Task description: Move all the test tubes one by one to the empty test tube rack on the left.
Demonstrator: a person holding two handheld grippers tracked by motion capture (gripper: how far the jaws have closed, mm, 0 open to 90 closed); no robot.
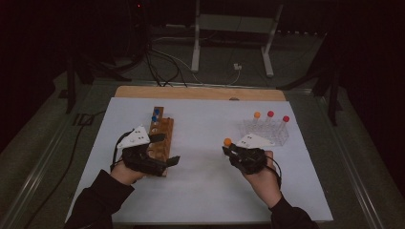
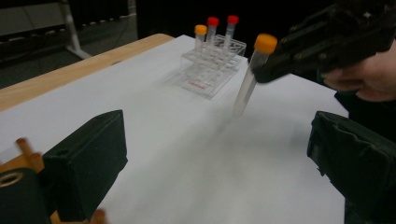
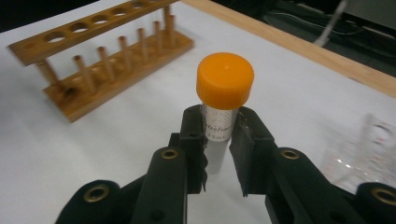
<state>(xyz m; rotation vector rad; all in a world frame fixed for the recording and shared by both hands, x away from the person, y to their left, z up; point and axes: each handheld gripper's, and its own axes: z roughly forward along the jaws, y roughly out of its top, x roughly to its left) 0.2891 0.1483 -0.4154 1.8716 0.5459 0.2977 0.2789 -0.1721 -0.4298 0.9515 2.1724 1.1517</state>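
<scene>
Transfer underway: we had R gripper (image 3: 217, 140) clamped on the orange-capped tube (image 3: 223, 100), mid-frame in high view, betw. clear rack (image 1: 277, 133) and wooden rack (image 1: 162, 136). L gripper (image 1: 165, 149) jaws wide, empty, by wooden rack. Two blue-capped tubes (image 1: 155, 115) seated; three left in clear rack.

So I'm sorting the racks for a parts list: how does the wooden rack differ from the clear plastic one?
The wooden rack is brown and opaque; the clear rack is see-through. The wooden rack holds blue-capped tubes; the clear rack holds one orange-capped and two red-capped tubes. The wooden rack stands by the left gripper, the clear rack by the right gripper. Both rest on the white sheet.
</scene>
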